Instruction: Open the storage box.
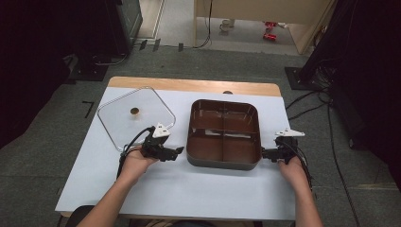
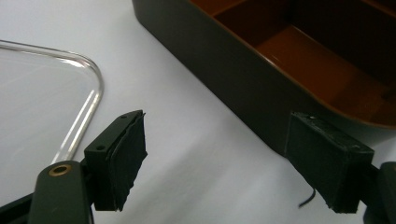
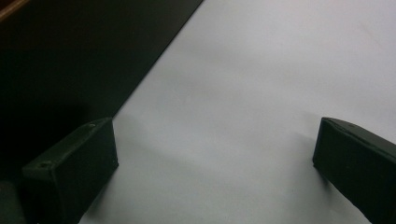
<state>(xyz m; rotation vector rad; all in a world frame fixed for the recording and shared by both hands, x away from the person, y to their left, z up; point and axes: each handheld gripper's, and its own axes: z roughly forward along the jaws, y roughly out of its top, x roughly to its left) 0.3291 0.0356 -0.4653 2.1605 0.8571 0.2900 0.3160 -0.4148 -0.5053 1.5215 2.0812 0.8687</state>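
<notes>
Left gripper (image 1: 178, 151) low over white table cover (image 1: 179, 189), jaws apart, nothing between, tips near left wall of brown divided tray (image 1: 224, 163). Right gripper (image 1: 264, 153) at tray's right near corner, jaws spread wide over bare cover, empty; possibly touching tray wall, too dark to tell. Clear lid (image 1: 118, 118) lying flat farther back on left, just beside left gripper, apart from tray.
</notes>
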